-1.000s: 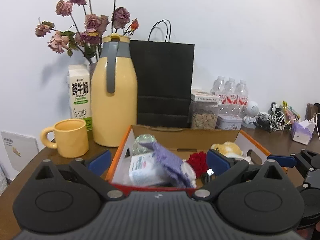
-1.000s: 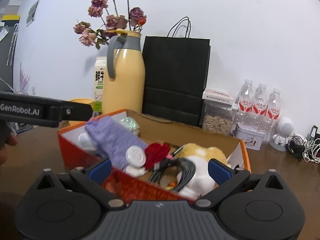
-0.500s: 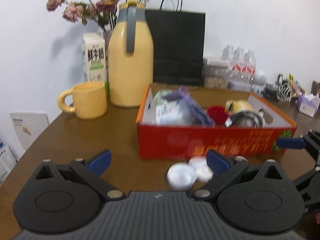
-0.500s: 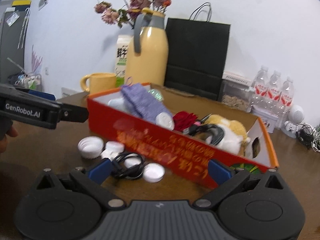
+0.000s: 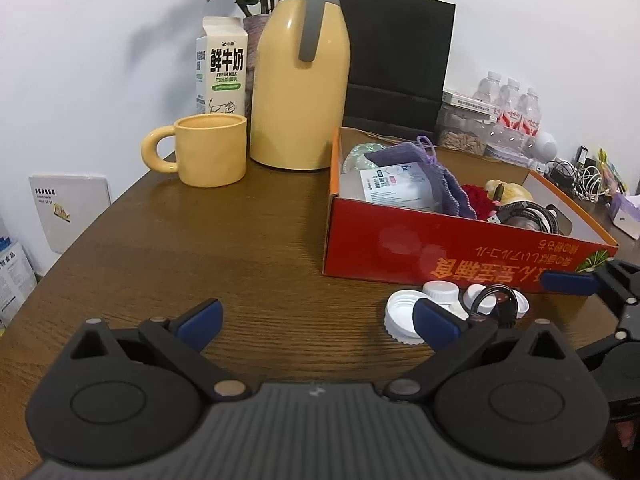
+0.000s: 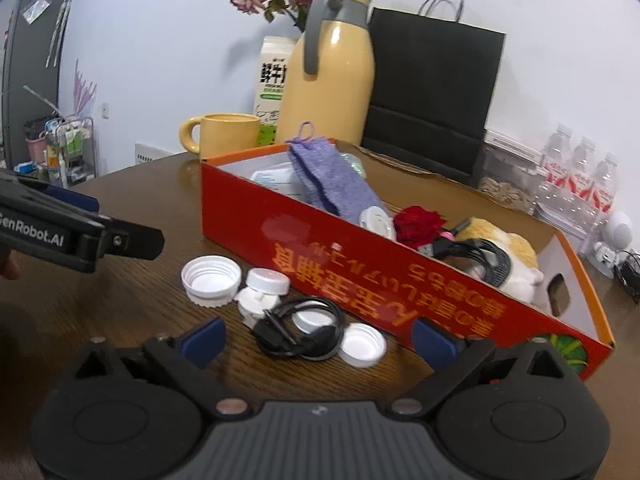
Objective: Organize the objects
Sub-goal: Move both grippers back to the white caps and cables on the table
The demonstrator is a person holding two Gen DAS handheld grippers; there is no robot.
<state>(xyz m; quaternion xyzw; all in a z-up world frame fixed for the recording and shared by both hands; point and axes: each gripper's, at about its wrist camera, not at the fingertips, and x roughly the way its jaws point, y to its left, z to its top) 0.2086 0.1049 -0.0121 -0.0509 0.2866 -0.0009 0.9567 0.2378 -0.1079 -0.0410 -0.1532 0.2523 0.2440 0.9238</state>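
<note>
Left wrist view first, and sweeping from the left: a yellow mug (image 5: 212,150) stands on the brown table (image 5: 240,240), a milk carton (image 5: 221,66) behind it, then the tall yellow jug (image 5: 300,80) with its grey handle, and a black paper bag (image 5: 396,60) against the wall. The left gripper (image 5: 316,318) hovers low over bare wood, jaws spread wide, nothing between them. Over to the right sits the red cardboard box (image 5: 440,248), stuffed with a purple knitted cloth (image 5: 432,160), a white packet, a red bit of fabric, a plush toy and a coiled cable. Just in front of the box, a cluster of white bottle caps (image 5: 402,312) lies on the table, with a small black cable (image 5: 496,304) looped among them; the left gripper's right finger partly covers the biggest cap.

Right wrist view now: the left gripper's arm pokes in from the far left. Then the caps (image 6: 210,274), some open side up, the black cable (image 6: 298,328) curled across them, all near the box's red wall (image 6: 360,256). The right gripper (image 6: 318,342) hangs directly over that pile, jaws spread, gripping nothing, its right finger up against the box. Water bottles (image 6: 580,176) stand at the far right.
</note>
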